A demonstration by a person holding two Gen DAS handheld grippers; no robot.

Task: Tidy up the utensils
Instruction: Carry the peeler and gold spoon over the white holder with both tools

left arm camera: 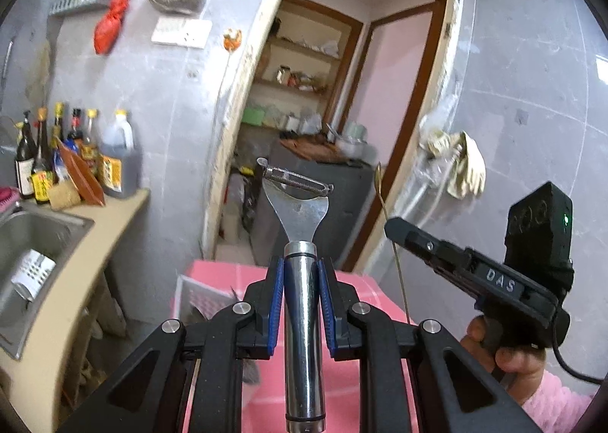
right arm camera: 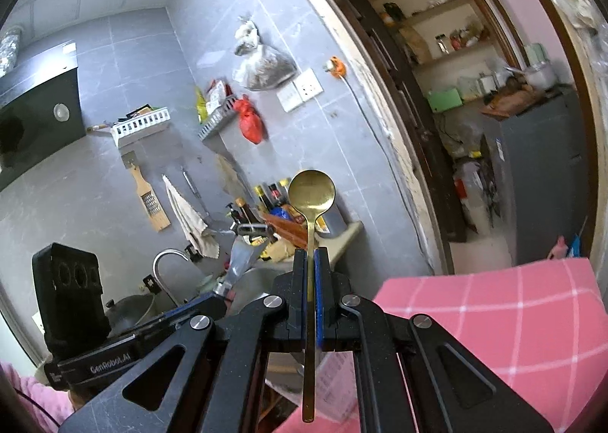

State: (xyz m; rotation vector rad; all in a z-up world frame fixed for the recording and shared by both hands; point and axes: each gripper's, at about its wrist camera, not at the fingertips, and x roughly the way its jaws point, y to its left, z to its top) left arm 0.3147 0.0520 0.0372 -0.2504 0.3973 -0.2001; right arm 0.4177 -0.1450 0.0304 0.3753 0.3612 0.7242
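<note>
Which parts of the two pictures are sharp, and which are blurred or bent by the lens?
Left wrist view: the peeler in the left gripper is sharp with glare on its handle; the bottles are soft; the door frame bows. Right wrist view: the gold spoon is sharp, the wall tiles curve, the corners go black.

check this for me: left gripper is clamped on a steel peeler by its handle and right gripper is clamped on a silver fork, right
Not quite. The left gripper does clamp the steel peeler by its handle, but the right gripper holds a gold spoon, not a silver fork. The right wrist view shows its round bowl above the closed pads.
</note>
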